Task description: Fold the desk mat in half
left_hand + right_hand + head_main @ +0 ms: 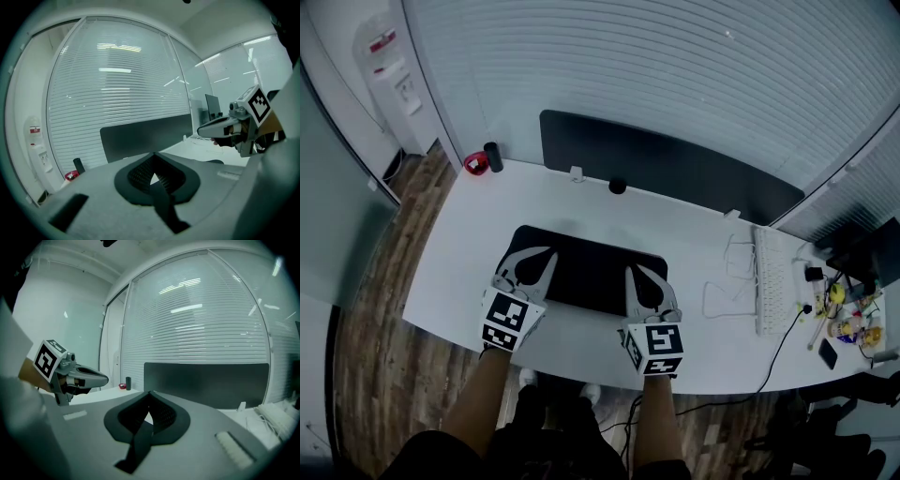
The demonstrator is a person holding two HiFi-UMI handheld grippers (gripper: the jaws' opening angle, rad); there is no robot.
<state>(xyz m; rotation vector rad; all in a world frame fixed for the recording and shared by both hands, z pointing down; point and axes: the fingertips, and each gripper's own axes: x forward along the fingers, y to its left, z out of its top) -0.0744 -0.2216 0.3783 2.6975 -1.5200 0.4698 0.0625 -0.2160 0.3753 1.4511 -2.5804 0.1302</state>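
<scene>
The black desk mat [591,267] lies on the white desk [694,234], and its near edge is raised off the surface. My left gripper [528,265] is shut on the mat's near left part. My right gripper [643,281] is shut on its near right part. In the left gripper view the jaws meet at the left gripper's tip [153,155], with a dark strip of mat [165,208] pinched between them. The right gripper view shows the same: the right gripper [150,394] is shut on a fold of mat [138,444]. Each gripper shows in the other's view, the right [225,127] and the left [79,376].
A dark divider panel [666,169] runs along the desk's back edge. A red item [475,163] and a black cylinder [493,156] stand at the back left, and a small black object [618,186] near the back middle. A white keyboard [773,281], cables and clutter [848,319] fill the right end.
</scene>
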